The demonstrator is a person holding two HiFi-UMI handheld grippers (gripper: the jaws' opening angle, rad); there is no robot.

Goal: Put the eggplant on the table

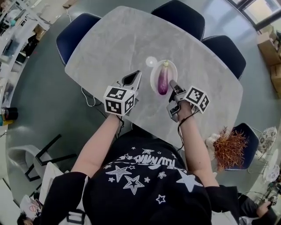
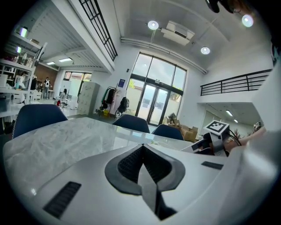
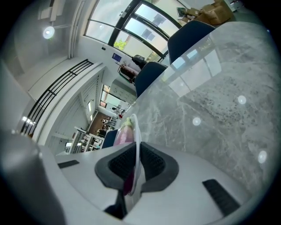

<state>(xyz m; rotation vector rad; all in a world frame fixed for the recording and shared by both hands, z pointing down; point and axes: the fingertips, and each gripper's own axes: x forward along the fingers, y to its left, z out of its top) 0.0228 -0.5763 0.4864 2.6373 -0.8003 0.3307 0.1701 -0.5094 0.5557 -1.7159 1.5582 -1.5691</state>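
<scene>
A purple eggplant (image 1: 163, 81) with a green stem lies on a small white plate (image 1: 172, 68) near the middle of the grey marble table (image 1: 114, 48). My right gripper (image 1: 172, 83) is at the plate's near right edge. In the right gripper view its jaws are shut on the plate's rim (image 3: 136, 145), with the eggplant (image 3: 123, 134) just beyond them. My left gripper (image 1: 134, 78) hovers left of the plate, apart from it, shut with nothing between its jaws (image 2: 142, 165). The right gripper's marker cube (image 2: 216, 127) shows at the right of the left gripper view.
Dark blue chairs stand around the table: one at the far left (image 1: 77, 33), two at the far side (image 1: 180, 13) (image 1: 224, 48), one at the near right (image 1: 246, 140). A spiky orange-red plant (image 1: 228, 149) sits by the right chair. A white cable (image 1: 90, 99) hangs off the table's near edge.
</scene>
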